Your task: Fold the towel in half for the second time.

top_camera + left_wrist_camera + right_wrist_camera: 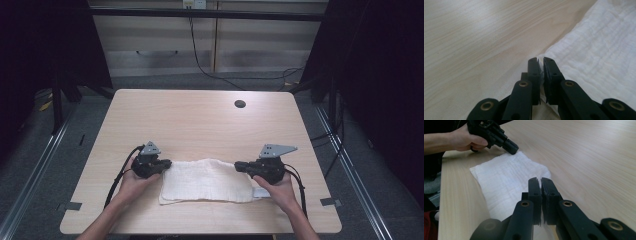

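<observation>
A white towel [205, 181] lies folded flat on the near half of the wooden table [200, 120]. My left gripper [167, 163] sits at its far left corner. In the left gripper view the jaws [540, 60] are shut, with a sliver of the towel [599, 50] pinched between them. My right gripper [238, 165] is at the towel's far right corner. In the right gripper view its jaws [540, 179] are shut at the edge of the towel [506, 180], with a thin pale strip between them. Across the cloth, the left gripper [511, 147] rests on the opposite corner.
The far half of the table is bare wood with a round cable hole [240, 104] near its back right. Wooden cabinets [200, 45] stand behind the table, with a black cable [200, 60] hanging down in front of them. Dark curtains flank both sides.
</observation>
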{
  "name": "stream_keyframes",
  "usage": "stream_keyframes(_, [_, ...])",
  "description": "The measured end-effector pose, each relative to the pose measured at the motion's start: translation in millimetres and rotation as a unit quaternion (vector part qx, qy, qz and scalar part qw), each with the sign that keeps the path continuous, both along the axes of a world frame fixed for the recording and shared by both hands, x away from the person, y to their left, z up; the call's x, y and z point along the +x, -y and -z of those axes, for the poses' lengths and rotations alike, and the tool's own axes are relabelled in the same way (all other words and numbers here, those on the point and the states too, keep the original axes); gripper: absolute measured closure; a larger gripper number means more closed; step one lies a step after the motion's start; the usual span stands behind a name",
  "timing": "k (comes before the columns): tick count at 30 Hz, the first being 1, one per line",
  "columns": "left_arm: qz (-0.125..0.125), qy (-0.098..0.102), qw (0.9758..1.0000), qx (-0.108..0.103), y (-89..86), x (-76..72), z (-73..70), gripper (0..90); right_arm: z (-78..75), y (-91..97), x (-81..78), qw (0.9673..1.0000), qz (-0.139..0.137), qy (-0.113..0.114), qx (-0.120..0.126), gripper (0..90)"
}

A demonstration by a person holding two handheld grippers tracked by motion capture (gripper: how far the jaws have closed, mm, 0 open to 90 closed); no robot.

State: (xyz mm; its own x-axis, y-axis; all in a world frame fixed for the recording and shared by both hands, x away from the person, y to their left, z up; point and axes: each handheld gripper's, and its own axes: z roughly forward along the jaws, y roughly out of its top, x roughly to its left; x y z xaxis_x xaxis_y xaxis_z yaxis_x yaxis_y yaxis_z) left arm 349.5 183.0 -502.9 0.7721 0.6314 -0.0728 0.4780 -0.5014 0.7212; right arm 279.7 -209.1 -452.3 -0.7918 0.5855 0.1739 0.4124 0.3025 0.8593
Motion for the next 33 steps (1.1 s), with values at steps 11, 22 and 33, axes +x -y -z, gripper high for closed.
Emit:
stream_keyframes(11, [0.0,0.005,0.9999,0.009,0.3,-1.7,-1.0,84.9,14.9,-12.2,-31.4,0.9985,-0.04,-0.022,-0.029,87.1])
stream_keyframes(22, [-0.001,0.007,0.9999,0.012,1.9,-2.5,-1.4,85.1,31.3,-24.8,-50.4,0.9929,-0.088,-0.058,-0.055,86.7])
stream_keyframes(33, [0.002,0.011,0.9999,0.002,3.0,-3.1,-2.7,85.2,49.5,-38.4,-47.0,0.9827,-0.124,-0.113,-0.079,88.0])
